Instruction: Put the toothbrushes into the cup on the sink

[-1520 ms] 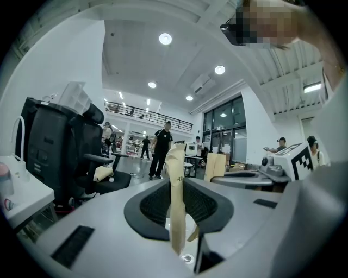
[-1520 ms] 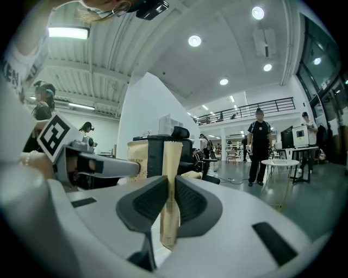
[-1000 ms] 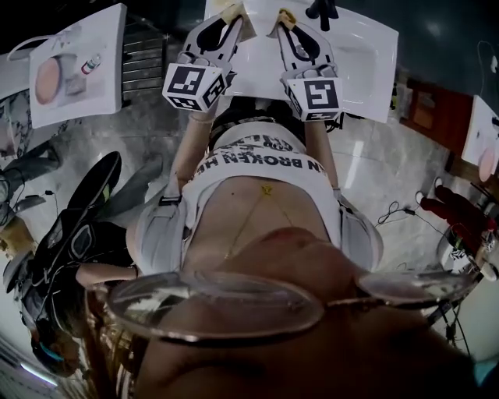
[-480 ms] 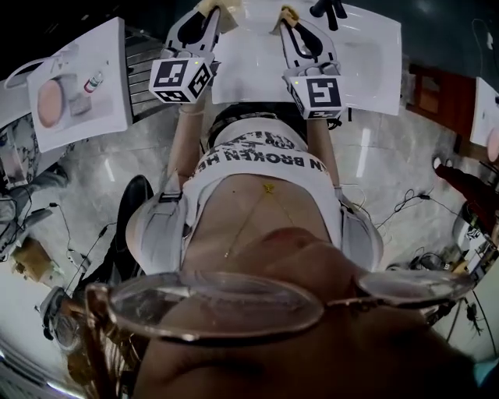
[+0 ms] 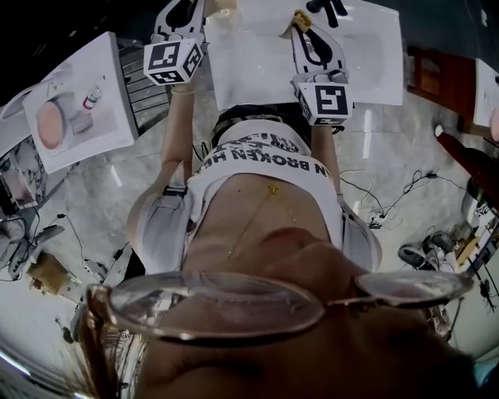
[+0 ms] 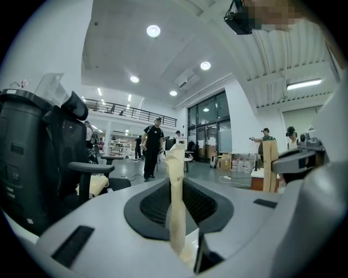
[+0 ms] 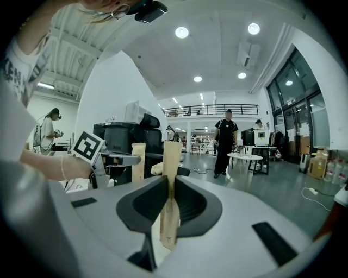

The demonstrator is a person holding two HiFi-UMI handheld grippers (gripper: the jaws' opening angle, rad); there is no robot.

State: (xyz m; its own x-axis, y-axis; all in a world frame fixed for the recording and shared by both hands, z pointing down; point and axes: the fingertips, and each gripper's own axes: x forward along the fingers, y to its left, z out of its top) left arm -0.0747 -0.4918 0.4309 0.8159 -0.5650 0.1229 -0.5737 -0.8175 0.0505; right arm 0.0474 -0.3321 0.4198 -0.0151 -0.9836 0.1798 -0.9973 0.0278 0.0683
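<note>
My left gripper [image 6: 178,182] is shut on a toothbrush in a beige paper wrapper [image 6: 176,206] that stands upright between its jaws. My right gripper [image 7: 169,182] is shut on a second beige toothbrush [image 7: 170,206], also upright. In the head view both grippers, left [image 5: 204,8] and right [image 5: 302,22], are raised over the white sink [image 5: 257,66], level with each other and apart. From the right gripper view I see the left gripper's marker cube [image 7: 88,146] and its toothbrush [image 7: 138,162]. No cup shows in any view.
A black faucet [image 5: 323,8] sits at the sink's far edge. A second white basin [image 5: 78,101] with a pink item and a small bottle lies to the left. Cables trail on the floor at right [image 5: 382,206]. People stand in the hall [image 7: 224,142], with a black office chair [image 6: 38,157] nearby.
Both grippers have moved farther out over the sink with their toothbrushes. The left one has swung out to the left, so the gap between them has widened.
</note>
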